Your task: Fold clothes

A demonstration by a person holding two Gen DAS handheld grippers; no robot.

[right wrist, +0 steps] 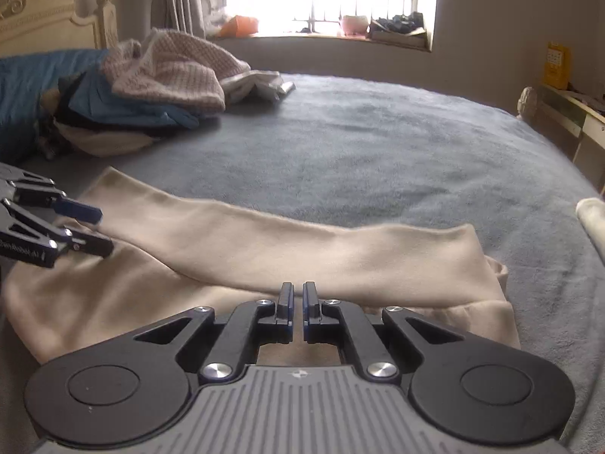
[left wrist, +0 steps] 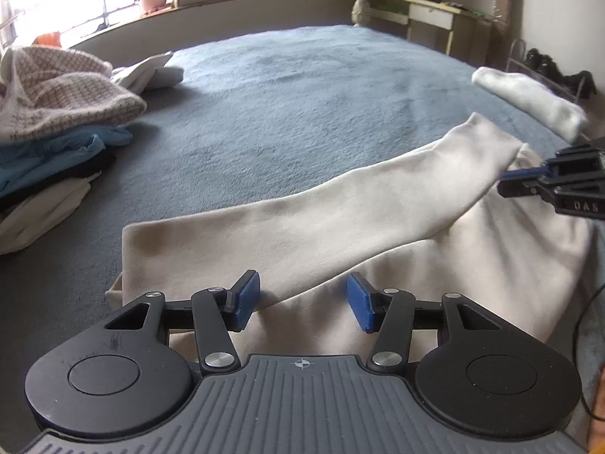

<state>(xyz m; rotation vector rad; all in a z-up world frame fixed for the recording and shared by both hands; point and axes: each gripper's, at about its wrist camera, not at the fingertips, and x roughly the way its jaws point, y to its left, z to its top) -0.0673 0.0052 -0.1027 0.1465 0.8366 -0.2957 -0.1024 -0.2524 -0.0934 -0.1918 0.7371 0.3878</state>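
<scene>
**Sleeve folded across the cream top**

The cream long-sleeved knit top (left wrist: 472, 265) lies flat on the grey-blue bed (left wrist: 302, 94), one sleeve (right wrist: 302, 246) across its body. Left tongs (left wrist: 303, 300) gape wide, empty; right tongs (right wrist: 298, 300) are nearly closed, holding nothing. Folding is midway; the next fold needs an edge grip.

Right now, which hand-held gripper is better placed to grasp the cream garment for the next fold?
Probably the left hand-held gripper: its jaws stand open over the cream fabric garment. The right hand-held gripper is nearly closed, holding nothing.
</scene>
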